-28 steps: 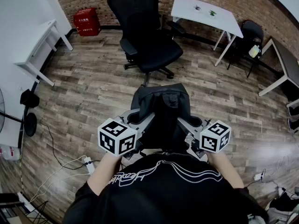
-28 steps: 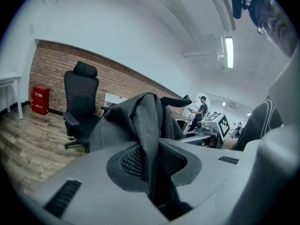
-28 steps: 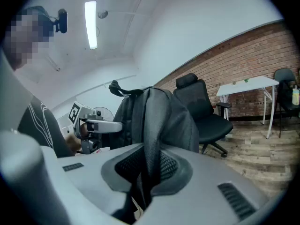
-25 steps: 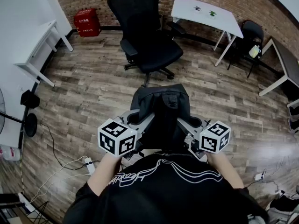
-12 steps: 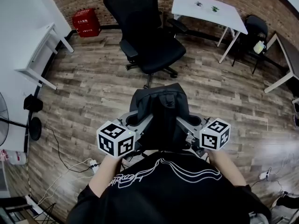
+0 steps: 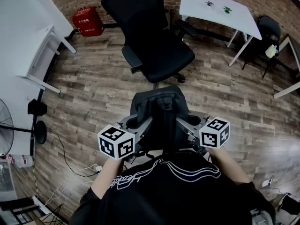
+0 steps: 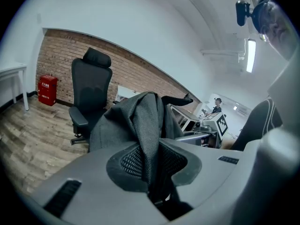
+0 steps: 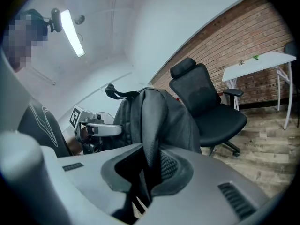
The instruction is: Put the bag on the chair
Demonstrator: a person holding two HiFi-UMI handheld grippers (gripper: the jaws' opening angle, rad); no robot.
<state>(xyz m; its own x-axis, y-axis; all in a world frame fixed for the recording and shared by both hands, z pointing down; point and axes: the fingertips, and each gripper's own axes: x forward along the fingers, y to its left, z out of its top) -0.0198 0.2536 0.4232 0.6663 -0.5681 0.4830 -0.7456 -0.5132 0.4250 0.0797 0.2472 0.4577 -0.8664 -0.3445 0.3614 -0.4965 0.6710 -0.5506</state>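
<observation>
The soft, sagging bag [image 6: 159, 108] hangs just short of the chair [image 6: 161, 50], left tongs [image 7: 151, 172] and right tongs [image 8: 147, 172] each pinched tight on its padded straps [image 7: 148, 135], probably the surest hold.

Parts lost from view

The bag [image 6: 159, 109] has its lower end hidden behind the person's black shirt [image 6: 164, 191] at bottom centre. The top edge cuts off the chair [image 6: 157, 46] at its headrest. Two small things [image 6: 218, 6] on the white table [image 6: 206, 20], upper right, are too small to tell, and the print on the red box [image 6: 87, 20] is unreadable.
</observation>
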